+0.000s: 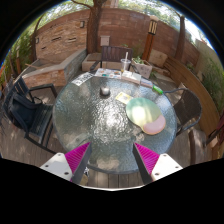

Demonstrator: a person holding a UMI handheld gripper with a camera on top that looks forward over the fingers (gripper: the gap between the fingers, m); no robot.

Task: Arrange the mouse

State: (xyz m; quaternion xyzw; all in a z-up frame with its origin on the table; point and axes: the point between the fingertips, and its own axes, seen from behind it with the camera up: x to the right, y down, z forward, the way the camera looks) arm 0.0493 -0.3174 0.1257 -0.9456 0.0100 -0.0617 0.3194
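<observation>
Perhaps mouse beyond open gripper

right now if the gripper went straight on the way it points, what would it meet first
Most likely the bare glass tabletop, which lies just ahead of the open gripper; nothing stands between the jaws. Further along that line sits the small dark mouse, though depth is hard to judge. The pale green plate lies off to the side.

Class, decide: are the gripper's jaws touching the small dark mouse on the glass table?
Apart. The gripper view shows the mouse far beyond the open gripper, bare glass table between.
</observation>
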